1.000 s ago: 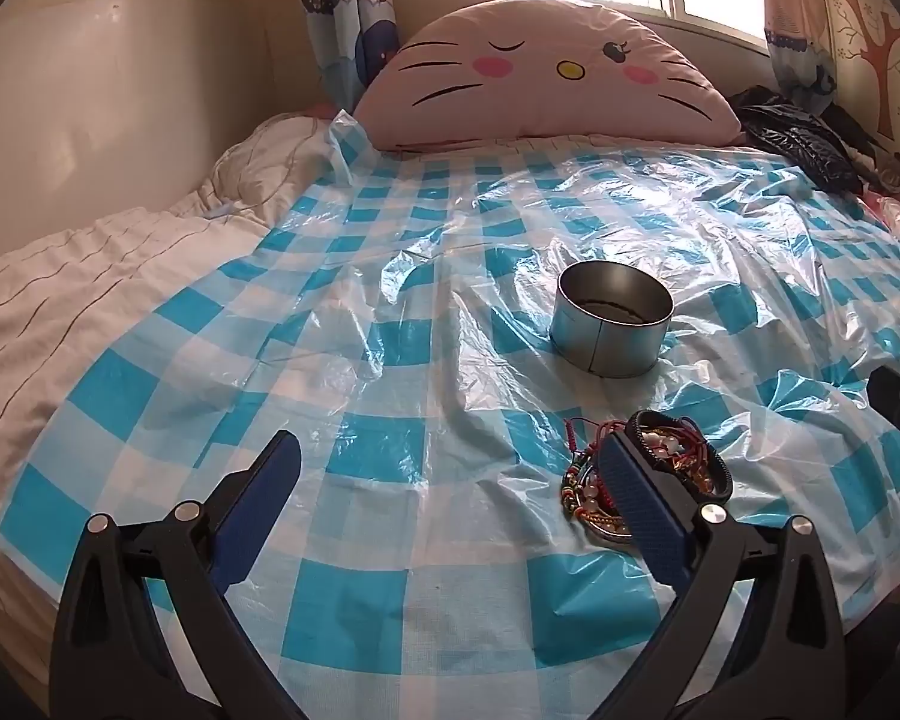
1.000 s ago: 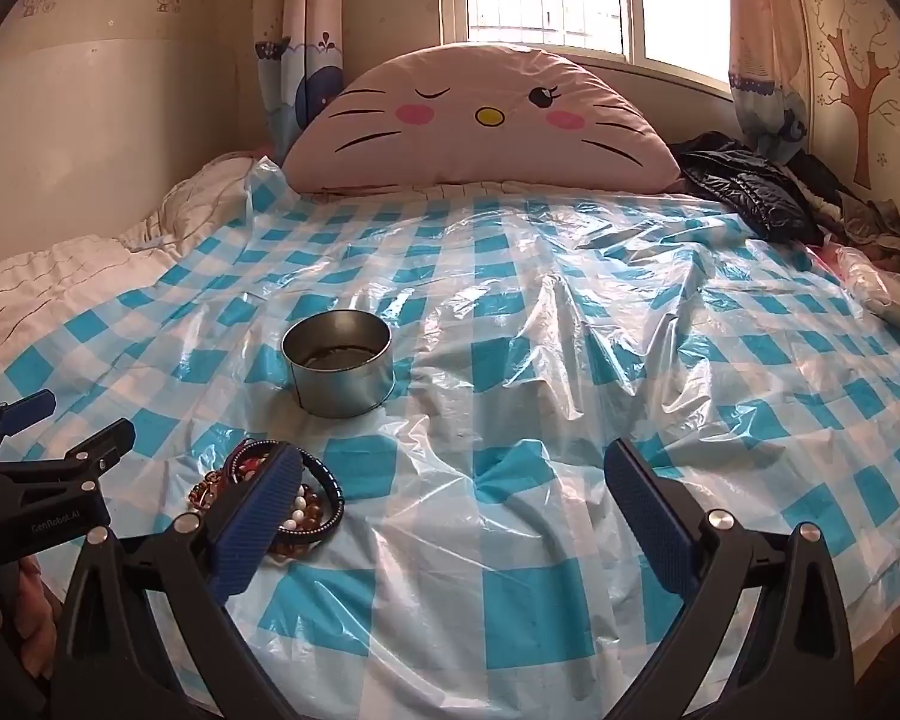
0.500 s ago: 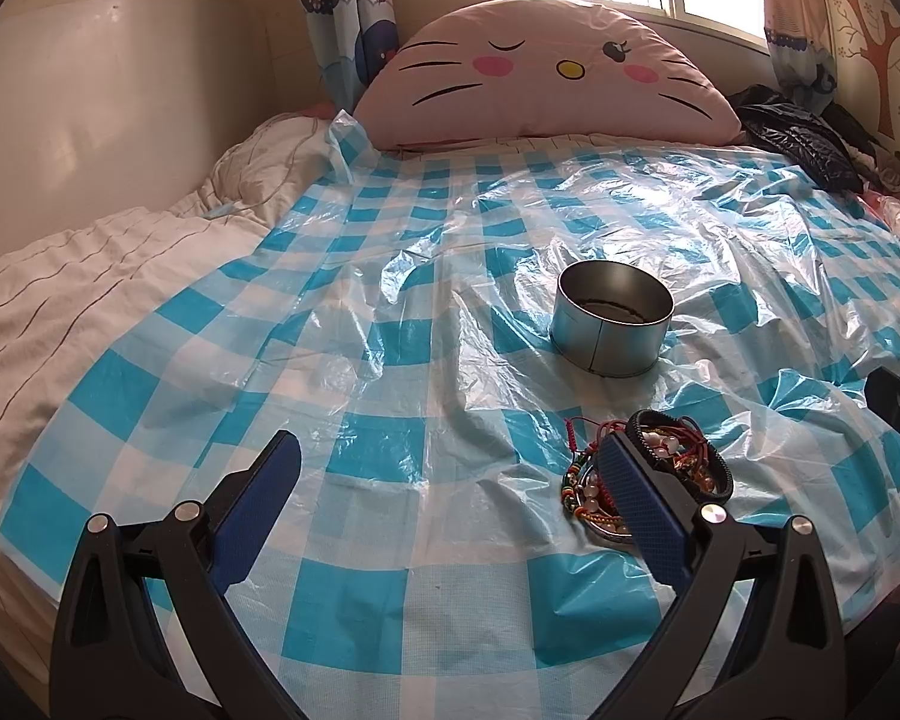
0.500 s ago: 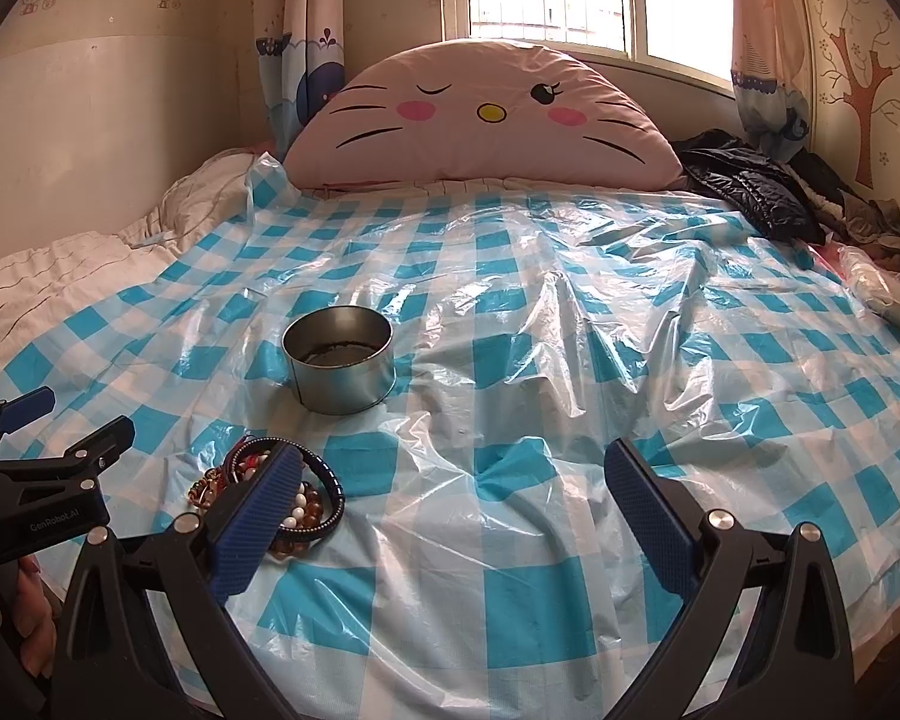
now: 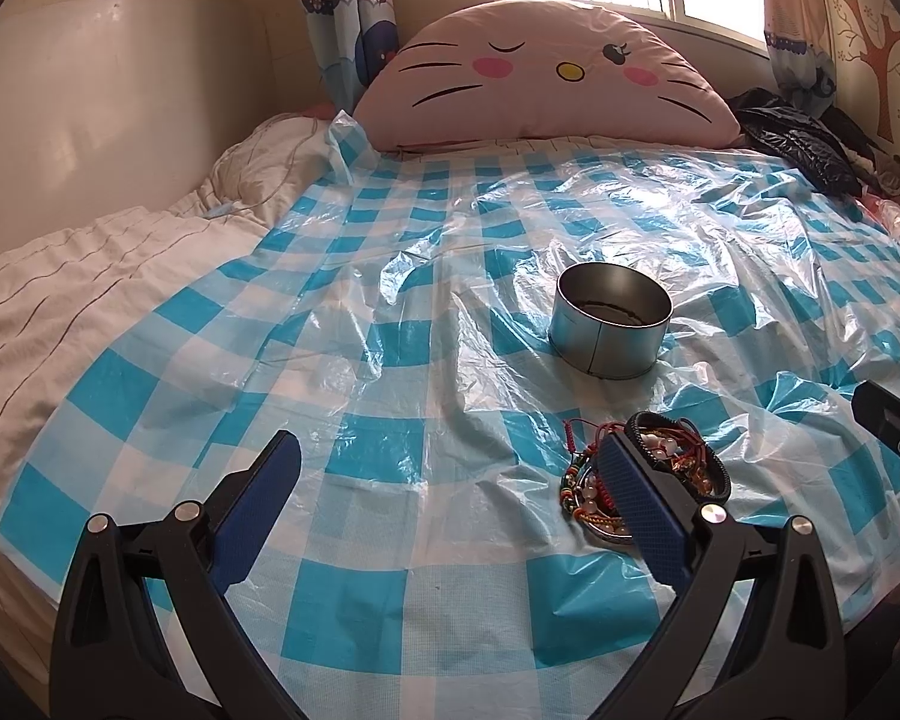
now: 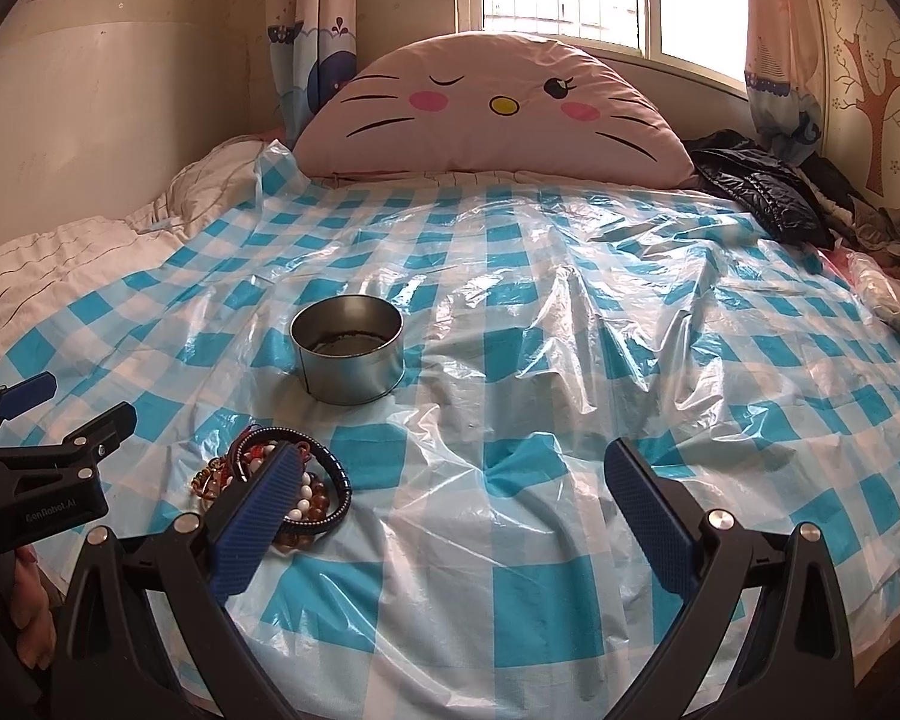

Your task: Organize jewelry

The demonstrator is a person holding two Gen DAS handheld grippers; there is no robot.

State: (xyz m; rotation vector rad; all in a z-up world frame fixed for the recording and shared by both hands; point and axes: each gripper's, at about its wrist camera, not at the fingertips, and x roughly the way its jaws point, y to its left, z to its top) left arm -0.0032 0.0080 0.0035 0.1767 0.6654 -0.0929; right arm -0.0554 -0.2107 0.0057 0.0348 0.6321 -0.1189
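Observation:
A pile of bracelets (image 5: 684, 462) with beads, red cords and a black band lies on the blue checked plastic sheet (image 5: 390, 450); it also shows in the right wrist view (image 6: 312, 486). A round metal tin (image 5: 609, 330) stands open just beyond it, also in the right wrist view (image 6: 348, 357). My left gripper (image 5: 444, 498) is open and empty, its right finger in front of the pile. My right gripper (image 6: 456, 516) is open and empty, its left finger in front of the pile. The left gripper shows at the left edge of the right wrist view (image 6: 60, 414).
A large pink cat-face pillow (image 5: 546, 84) leans at the head of the bed. Black clothing (image 6: 756, 192) lies at the far right. A striped white quilt (image 5: 60, 300) covers the left side. The bed's front edge runs just under the grippers.
Both grippers have held nearly still; the right wrist view has shifted slightly. The bracelets and tin have not moved.

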